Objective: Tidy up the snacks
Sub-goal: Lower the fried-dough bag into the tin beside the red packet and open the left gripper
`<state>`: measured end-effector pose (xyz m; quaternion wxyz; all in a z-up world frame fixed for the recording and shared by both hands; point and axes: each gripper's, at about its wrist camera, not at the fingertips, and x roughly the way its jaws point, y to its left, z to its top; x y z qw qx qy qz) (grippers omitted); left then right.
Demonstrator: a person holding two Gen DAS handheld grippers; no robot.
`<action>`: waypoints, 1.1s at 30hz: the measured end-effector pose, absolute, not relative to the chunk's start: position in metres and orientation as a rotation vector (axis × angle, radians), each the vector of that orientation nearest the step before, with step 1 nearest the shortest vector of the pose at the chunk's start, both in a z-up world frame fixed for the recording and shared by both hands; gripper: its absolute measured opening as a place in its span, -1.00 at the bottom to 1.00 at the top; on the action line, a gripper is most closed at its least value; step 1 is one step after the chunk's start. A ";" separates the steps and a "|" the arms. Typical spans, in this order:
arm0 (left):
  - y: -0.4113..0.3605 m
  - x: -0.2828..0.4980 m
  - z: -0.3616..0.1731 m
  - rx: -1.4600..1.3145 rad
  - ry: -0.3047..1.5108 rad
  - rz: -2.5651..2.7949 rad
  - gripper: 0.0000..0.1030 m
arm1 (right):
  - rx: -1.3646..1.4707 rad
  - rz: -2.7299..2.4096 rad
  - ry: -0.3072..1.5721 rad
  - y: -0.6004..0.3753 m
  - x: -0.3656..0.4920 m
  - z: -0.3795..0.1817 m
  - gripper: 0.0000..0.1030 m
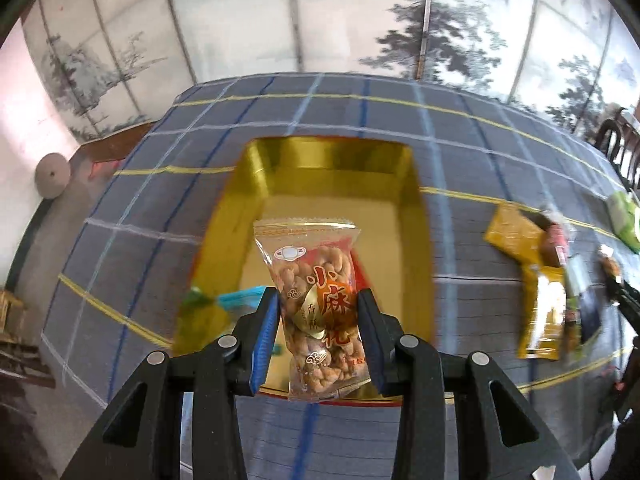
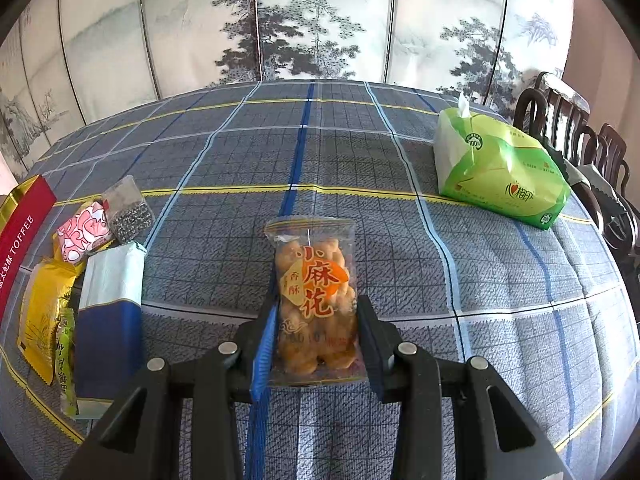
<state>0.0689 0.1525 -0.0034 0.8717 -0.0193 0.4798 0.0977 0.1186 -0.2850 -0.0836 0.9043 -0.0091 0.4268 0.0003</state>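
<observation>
My left gripper is shut on a clear packet of small fried dough twists and holds it above the open gold tin box. A teal packet lies inside the box at its left. My right gripper is shut on a second clear packet of fried dough twists and holds it over the checked tablecloth. The box shows in the right wrist view as a red side marked TOFFEE at the far left.
Loose snacks lie left of my right gripper: a blue-and-white packet, a yellow packet, a pink-and-white packet, a clear seed packet. A green tissue pack sits far right. Dark chairs stand beyond it.
</observation>
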 end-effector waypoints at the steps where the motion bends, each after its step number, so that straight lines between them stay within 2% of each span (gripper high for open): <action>1: 0.158 0.070 -0.006 -0.043 1.008 0.210 -0.31 | -0.019 0.001 0.882 -0.285 0.119 -0.084 -0.24; 21: 0.190 0.081 -0.044 -0.016 1.080 0.200 -0.35 | -0.025 -0.002 0.882 -0.285 0.117 -0.083 -0.24; 33: 0.188 0.083 -0.049 0.030 1.077 0.212 -0.35 | -0.025 -0.002 0.882 -0.284 0.118 -0.083 -0.24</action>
